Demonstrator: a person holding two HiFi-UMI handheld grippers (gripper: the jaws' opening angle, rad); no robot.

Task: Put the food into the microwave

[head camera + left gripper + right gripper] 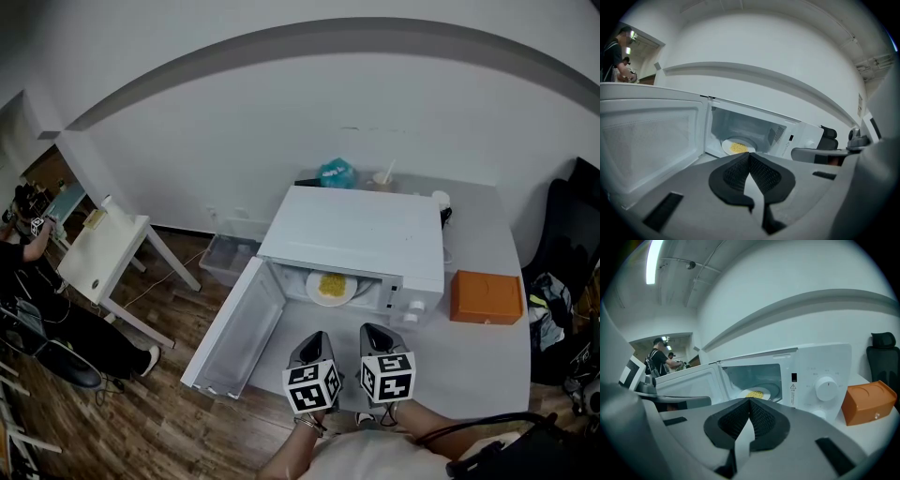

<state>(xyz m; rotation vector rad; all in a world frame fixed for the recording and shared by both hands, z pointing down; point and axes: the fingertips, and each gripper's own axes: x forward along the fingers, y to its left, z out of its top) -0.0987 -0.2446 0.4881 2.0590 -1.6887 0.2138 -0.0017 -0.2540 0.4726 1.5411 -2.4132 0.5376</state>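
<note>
Two grippers are held side by side at the near edge of the grey table (478, 361), just in front of the microwave (356, 234), and both point toward its opening. Left gripper (316, 337): its own view shows the jaws pressed together at the tips, with nothing between them. Right gripper (373, 331): its own view likewise shows the jaws closed tip to tip and empty. The white microwave stands on the table with its door (239, 333) swung fully open to the left, past the table edge. A white plate (331, 289) lies on the floor of the cavity, and the yellow food (332, 284) sits heaped at the centre of the plate, well apart from both grippers. In the right gripper view the control panel with a round dial (827, 388) is to the right of the opening. An orange box (486, 296) rests on the table just beside the microwave's right side, apart from it. A black chair (567, 234) stands beyond the right edge of the table.
</note>
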